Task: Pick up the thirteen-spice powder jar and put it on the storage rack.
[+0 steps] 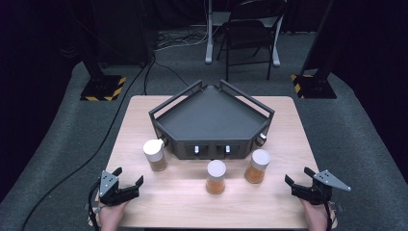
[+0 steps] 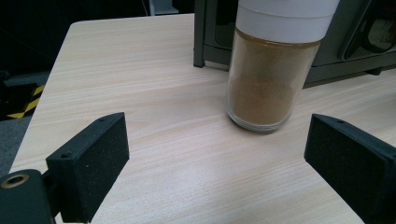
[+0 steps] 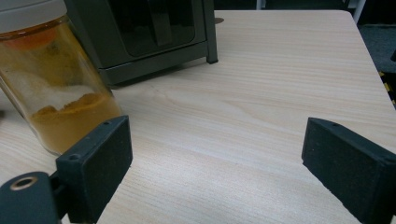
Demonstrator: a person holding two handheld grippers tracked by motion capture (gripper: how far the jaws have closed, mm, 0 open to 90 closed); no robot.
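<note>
Left hand-held gripper (image 2: 217,154), jaws apart, near spice jar (image 2: 273,74)

Left gripper (image 1: 129,182) and right gripper (image 1: 297,176), fingers wide apart, empty.

A recording lab, not a home or kitchen.

I see a lone wooden table (image 1: 144,108) on grey carpet (image 1: 57,144), walled in by black curtains (image 1: 29,33). Stand feet with yellow-and-black hazard tape (image 1: 103,89) flank it, cables (image 1: 62,180) trail across the floor, and a folding chair (image 1: 250,33) waits at the back beside a desk leg (image 1: 210,33).
</note>
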